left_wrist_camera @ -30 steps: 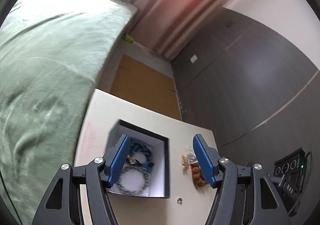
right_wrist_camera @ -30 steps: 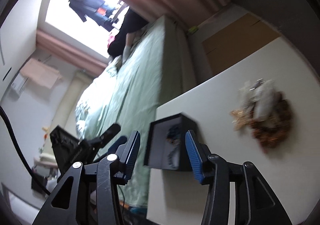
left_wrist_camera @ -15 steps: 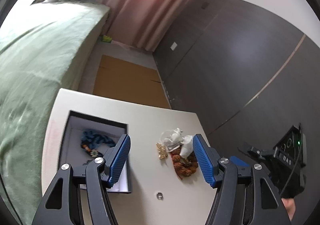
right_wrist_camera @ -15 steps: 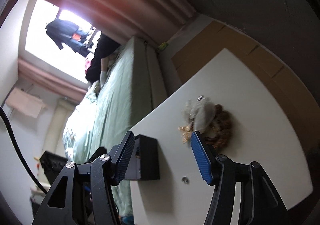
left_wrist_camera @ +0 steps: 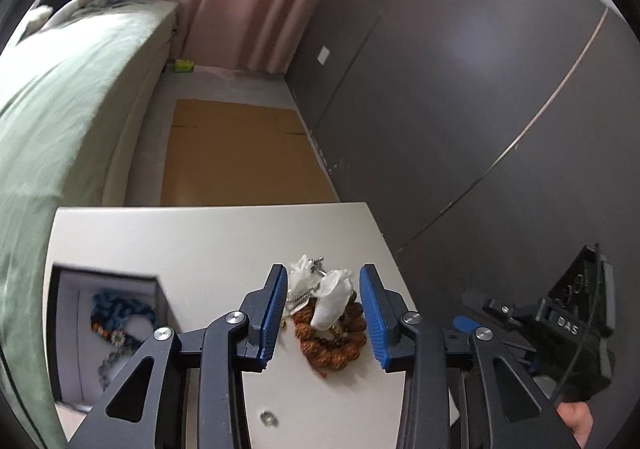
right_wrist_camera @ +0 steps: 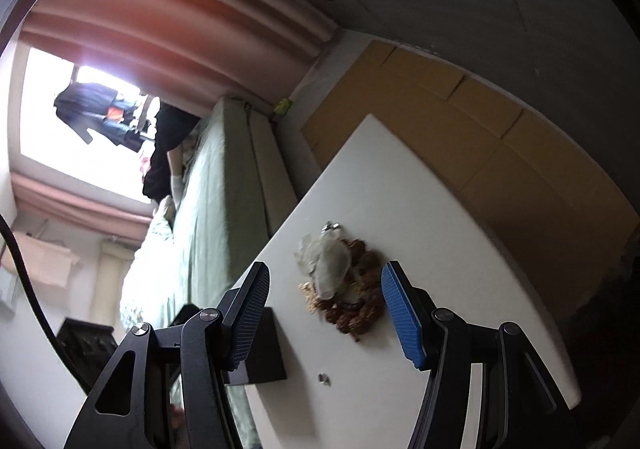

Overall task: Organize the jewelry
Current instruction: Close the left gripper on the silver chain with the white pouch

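A pile of jewelry lies on the white table (left_wrist_camera: 200, 241): a brown bead bracelet (left_wrist_camera: 334, 345), white pouches (left_wrist_camera: 334, 295) and a small gold piece. My left gripper (left_wrist_camera: 323, 313) is open, its blue pads on either side of the pile, just above it. An open black box (left_wrist_camera: 108, 323) at the left holds a blue braided piece and a chain. A small ring (left_wrist_camera: 269, 418) lies near the front edge. In the right wrist view my right gripper (right_wrist_camera: 324, 313) is open and empty, with the pile (right_wrist_camera: 344, 289) seen between its pads and the box (right_wrist_camera: 266, 349) behind its left finger.
A green bed (left_wrist_camera: 60, 97) runs along the table's left side. Brown cardboard (left_wrist_camera: 240, 153) covers the floor beyond the table. A dark wall (left_wrist_camera: 460, 89) stands at the right. The right gripper's body (left_wrist_camera: 560, 333) is off the table's right edge.
My left gripper has swung right from over the box to the jewelry pile and its jaws have narrowed. My right gripper has also swung right, the pile now framed between its wider jaws.
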`<state>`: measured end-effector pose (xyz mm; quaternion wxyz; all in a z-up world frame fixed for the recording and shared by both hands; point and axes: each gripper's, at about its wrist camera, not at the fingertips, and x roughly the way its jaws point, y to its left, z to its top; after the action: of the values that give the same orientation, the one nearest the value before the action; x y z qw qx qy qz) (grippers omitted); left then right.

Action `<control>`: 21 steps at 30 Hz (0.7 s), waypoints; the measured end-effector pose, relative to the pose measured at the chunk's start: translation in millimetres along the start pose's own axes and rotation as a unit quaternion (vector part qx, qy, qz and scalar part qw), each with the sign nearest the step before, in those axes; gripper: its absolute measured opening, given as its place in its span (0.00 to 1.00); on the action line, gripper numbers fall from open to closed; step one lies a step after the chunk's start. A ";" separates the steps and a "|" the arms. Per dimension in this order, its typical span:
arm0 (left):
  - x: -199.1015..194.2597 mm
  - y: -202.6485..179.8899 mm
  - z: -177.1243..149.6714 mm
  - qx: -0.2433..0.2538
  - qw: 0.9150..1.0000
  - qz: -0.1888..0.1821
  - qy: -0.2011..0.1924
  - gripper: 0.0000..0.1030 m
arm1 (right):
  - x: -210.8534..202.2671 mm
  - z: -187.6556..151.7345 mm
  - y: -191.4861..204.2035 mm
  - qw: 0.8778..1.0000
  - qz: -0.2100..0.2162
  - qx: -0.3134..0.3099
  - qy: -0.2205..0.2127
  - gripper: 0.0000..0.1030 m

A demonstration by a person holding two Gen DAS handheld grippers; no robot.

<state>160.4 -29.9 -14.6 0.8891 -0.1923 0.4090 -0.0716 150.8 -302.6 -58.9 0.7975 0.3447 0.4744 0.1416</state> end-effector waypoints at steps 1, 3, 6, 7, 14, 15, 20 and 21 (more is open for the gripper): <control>7.1 -4.8 3.6 0.007 1.000 0.008 0.008 0.37 | -0.3 1.0 -2.6 1.000 -0.002 0.003 0.000 0.58; 16.2 -9.5 6.8 0.019 0.999 0.012 0.023 0.34 | -0.1 4.0 -7.4 1.000 -0.004 0.010 0.001 0.58; 35.0 -20.2 10.9 0.038 0.998 0.027 0.044 0.32 | 0.7 7.5 -12.2 1.000 -0.011 0.016 0.002 0.58; 40.8 -22.8 11.8 0.042 0.997 0.029 0.050 0.32 | 1.3 8.7 -12.7 1.000 -0.013 0.017 0.003 0.58; 89.4 -36.7 16.7 0.060 0.992 0.049 0.101 0.25 | 4.6 15.3 -23.4 0.999 -0.024 0.027 0.009 0.58; 95.9 -37.8 16.8 0.062 0.991 0.053 0.107 0.25 | 4.2 16.6 -24.6 0.999 -0.025 0.029 0.009 0.58; 127.5 -38.1 17.9 0.065 0.986 0.085 0.128 0.25 | 1.0 21.8 -34.1 0.999 -0.024 0.045 0.007 0.58; 132.0 -36.4 17.0 0.063 0.985 0.084 0.134 0.26 | 0.5 22.0 -35.5 0.999 -0.024 0.047 0.007 0.58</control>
<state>260.8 -96.1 -82.3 0.8397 -0.0892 0.5336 -0.0473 166.2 -337.1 -76.6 0.7803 0.3694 0.4943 0.1022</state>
